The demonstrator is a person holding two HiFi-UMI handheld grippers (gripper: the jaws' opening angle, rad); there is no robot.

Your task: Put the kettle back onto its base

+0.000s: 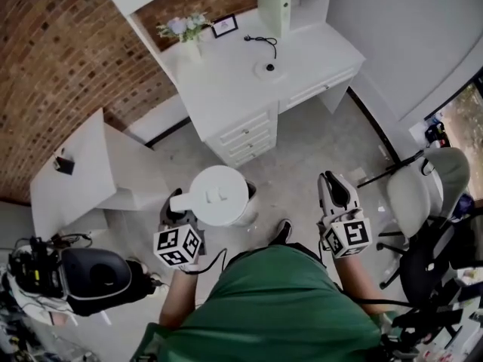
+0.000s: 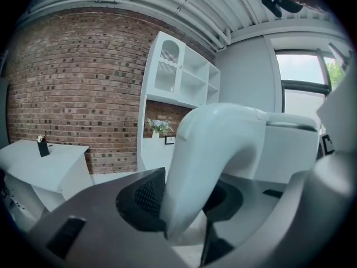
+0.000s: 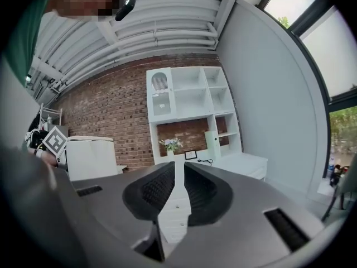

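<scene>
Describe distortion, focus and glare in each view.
Head view: evenly lit and sharp, though the wide lens bows the brick wall. Left gripper view: dark fisheye corners, the close kettle handle soft, the window washed out. Right gripper view: ceiling beams curved.

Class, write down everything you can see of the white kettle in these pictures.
The kettle is white and smooth, plastic by its look, with a round flat lid and a thick curved handle. It hangs upright in the air over the floor, short of the white desk. Only the left tool touches it, jaws clamped on the handle.
</scene>
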